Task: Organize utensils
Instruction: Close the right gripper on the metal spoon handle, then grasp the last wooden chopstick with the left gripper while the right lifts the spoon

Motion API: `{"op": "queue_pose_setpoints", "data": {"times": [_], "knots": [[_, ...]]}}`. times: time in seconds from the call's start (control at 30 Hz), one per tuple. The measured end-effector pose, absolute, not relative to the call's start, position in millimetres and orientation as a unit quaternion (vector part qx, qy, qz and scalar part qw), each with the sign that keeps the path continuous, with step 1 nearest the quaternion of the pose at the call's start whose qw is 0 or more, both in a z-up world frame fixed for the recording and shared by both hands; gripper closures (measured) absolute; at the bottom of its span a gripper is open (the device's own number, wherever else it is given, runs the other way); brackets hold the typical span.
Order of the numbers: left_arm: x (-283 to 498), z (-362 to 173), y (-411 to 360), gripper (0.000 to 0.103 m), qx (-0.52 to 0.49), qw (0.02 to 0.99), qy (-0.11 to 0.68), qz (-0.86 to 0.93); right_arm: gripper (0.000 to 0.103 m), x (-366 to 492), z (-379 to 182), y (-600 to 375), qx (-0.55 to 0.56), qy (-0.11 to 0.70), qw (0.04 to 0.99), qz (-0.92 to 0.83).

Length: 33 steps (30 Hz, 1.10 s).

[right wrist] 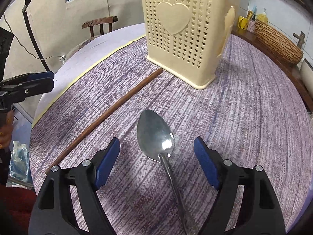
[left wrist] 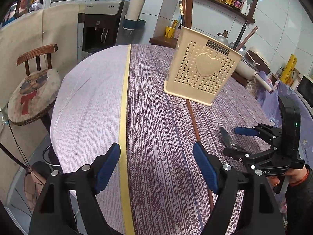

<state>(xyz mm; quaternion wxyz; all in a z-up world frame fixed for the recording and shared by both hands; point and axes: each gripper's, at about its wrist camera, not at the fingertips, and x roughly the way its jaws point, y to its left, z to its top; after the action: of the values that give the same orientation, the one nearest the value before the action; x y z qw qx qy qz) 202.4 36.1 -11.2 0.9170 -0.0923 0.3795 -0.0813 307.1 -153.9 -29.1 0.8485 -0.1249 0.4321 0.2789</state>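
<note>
A cream perforated utensil holder [left wrist: 199, 66] [right wrist: 183, 31] stands on the round table, with a few utensil handles poking out at its back. A brown chopstick [right wrist: 109, 111] [left wrist: 193, 123] lies on the cloth in front of it. A steel spoon [right wrist: 156, 137] [left wrist: 228, 138] lies to the chopstick's right, bowl toward the holder. My right gripper [right wrist: 156, 156] is open and straddles the spoon's neck, fingers apart from it; it also shows in the left wrist view [left wrist: 234, 140]. My left gripper [left wrist: 156, 160] is open and empty over the cloth, left of the chopstick.
The purple tablecloth [right wrist: 244, 117] has a yellow stripe [left wrist: 124, 117]. A wooden chair with a cushion [left wrist: 31, 94] stands at the table's left. A woven basket [right wrist: 277, 43] and a yellow cup [left wrist: 169, 31] sit on a counter behind.
</note>
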Motion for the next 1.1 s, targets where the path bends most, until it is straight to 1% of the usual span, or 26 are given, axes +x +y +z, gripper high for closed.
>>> {"op": "queue_pose_setpoints", "data": {"times": [0.17,0.27,0.3,0.33,0.4,0.5,0.63,0.73,0.77,0.9,0.97,1.1], "knots": [[201.4,-13.7,32.5,0.027,-0.084,0.916,0.383,-0.083,0.031,314.9,-33.7,-145.2,-0.133,0.442,0.84,0.287],[202.1,-16.1,34.0,0.027,-0.085,0.915,0.386,-0.083,0.036,318.0,-32.0,-142.3,-0.138,0.445,0.836,0.29],[202.7,-17.2,34.4,0.027,-0.086,0.914,0.388,-0.084,0.041,319.5,-31.4,-141.5,-0.141,0.447,0.834,0.292],[203.3,-18.2,34.2,0.027,-0.086,0.913,0.39,-0.085,0.048,320.9,-30.4,-141.0,-0.142,0.448,0.833,0.293],[204.3,-19.4,32.2,0.027,-0.083,0.912,0.393,-0.083,0.056,321.9,-28.7,-140.3,-0.144,0.45,0.831,0.294],[208.2,-19.5,26.3,0.027,-0.079,0.91,0.397,-0.088,0.062,318.2,-27.4,-138.7,-0.144,0.45,0.831,0.294],[215.8,-17.7,11.3,0.027,-0.055,0.909,0.401,-0.097,0.063,315.6,-27.6,-142.8,-0.128,0.452,0.839,0.276],[225.4,-16.2,-3.2,0.028,-0.037,0.907,0.406,-0.104,0.063,314.9,-24.7,-154.5,-0.085,0.455,0.85,0.252],[230.2,-16.2,-8.4,0.031,-0.034,0.905,0.409,-0.11,0.063,314.7,-22.2,-158.8,-0.067,0.453,0.855,0.242],[249.9,-21.2,-26.7,0.039,-0.019,0.897,0.425,-0.118,0.063,311.0,-11.2,-170.8,-0.022,0.443,0.869,0.218],[261.0,-24.8,-36.6,0.045,-0.011,0.893,0.434,-0.121,0.063,309.9,-6.4,-176.6,-0.006,0.441,0.873,0.211],[281.0,-32.3,-49.8,0.051,0.005,0.889,0.445,-0.107,0.063,304.2,0.4,-182.0,0.006,0.434,0.88,0.192]]}}
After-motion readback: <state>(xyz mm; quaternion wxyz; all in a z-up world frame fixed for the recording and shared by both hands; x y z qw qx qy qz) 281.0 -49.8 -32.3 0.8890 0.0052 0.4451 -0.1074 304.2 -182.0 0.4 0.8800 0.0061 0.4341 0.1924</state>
